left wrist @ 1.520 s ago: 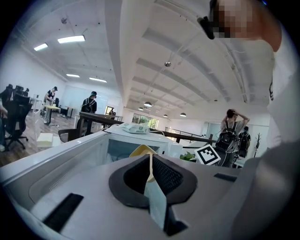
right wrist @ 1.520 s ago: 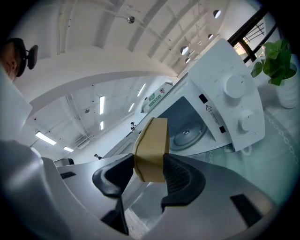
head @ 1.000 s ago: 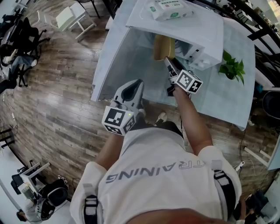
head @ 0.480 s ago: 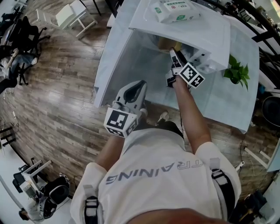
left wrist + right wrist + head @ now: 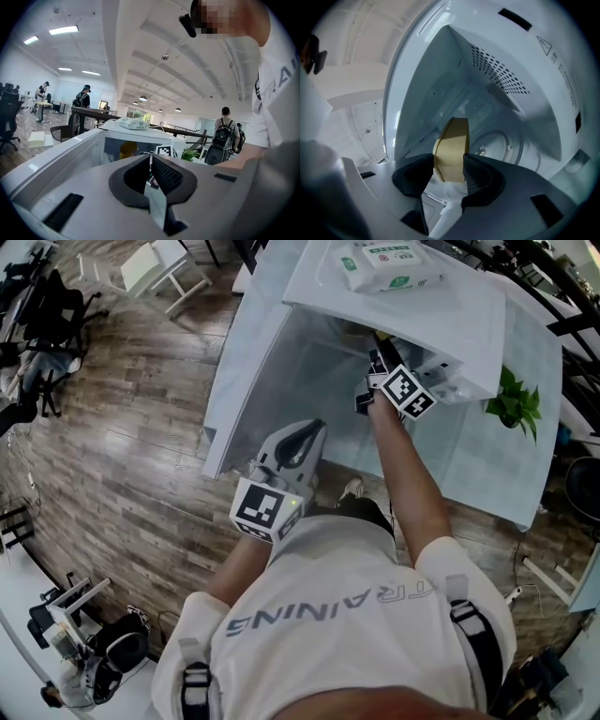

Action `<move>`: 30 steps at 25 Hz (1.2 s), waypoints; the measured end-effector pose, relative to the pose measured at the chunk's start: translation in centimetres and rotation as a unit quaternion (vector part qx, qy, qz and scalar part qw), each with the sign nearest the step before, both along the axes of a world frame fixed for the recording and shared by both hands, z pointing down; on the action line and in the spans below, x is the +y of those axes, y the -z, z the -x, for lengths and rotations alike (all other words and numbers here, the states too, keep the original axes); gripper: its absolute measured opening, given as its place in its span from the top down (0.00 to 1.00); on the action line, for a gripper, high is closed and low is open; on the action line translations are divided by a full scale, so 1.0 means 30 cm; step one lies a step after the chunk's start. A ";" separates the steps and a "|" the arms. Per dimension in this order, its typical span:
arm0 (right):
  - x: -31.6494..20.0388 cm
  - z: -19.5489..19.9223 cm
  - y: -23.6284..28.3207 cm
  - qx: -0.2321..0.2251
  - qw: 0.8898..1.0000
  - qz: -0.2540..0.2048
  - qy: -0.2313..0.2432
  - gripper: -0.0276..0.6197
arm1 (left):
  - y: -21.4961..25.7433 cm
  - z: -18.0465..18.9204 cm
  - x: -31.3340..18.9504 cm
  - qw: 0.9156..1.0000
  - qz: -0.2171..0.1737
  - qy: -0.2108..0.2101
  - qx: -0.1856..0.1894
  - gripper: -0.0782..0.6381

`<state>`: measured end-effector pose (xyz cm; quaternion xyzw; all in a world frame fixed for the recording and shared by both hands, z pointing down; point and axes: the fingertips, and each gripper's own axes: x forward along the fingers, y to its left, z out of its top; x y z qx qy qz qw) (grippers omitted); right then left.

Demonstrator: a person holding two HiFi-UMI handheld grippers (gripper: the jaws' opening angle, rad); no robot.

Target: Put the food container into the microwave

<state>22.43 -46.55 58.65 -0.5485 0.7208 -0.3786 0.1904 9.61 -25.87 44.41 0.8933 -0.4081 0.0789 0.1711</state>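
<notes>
- Right gripper view shows the right tool pinching the container across its thin side, inside the mouth of the microwave
- The container hangs in the cavity, above and short of the turntable, and seems to touch only the pads
- We judge this the carry-in: we should go deeper, keep clear of the ceiling, centre over the turntable, lower until it rests, and only then spread the jaws
- Its narrow edge faces us, and its long axis runs up the picture, leaning slightly, away from the pads toward the back corner
- The left tool is pressed together and empty, outside the cavity near the open door
</notes>
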 end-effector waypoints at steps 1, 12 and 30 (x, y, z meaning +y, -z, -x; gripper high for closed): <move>-0.009 -0.003 -0.005 0.001 1.000 0.000 -0.002 0.63 | -0.001 -0.001 -0.003 1.000 0.001 0.000 0.002 0.83; -0.047 -0.067 -0.045 0.009 0.999 0.015 -0.036 0.63 | -0.016 0.012 -0.028 1.000 0.008 0.002 0.012 0.83; -0.046 -0.011 -0.066 0.107 0.994 0.019 0.031 0.47 | -0.026 0.001 -0.036 1.000 0.018 0.000 0.018 0.83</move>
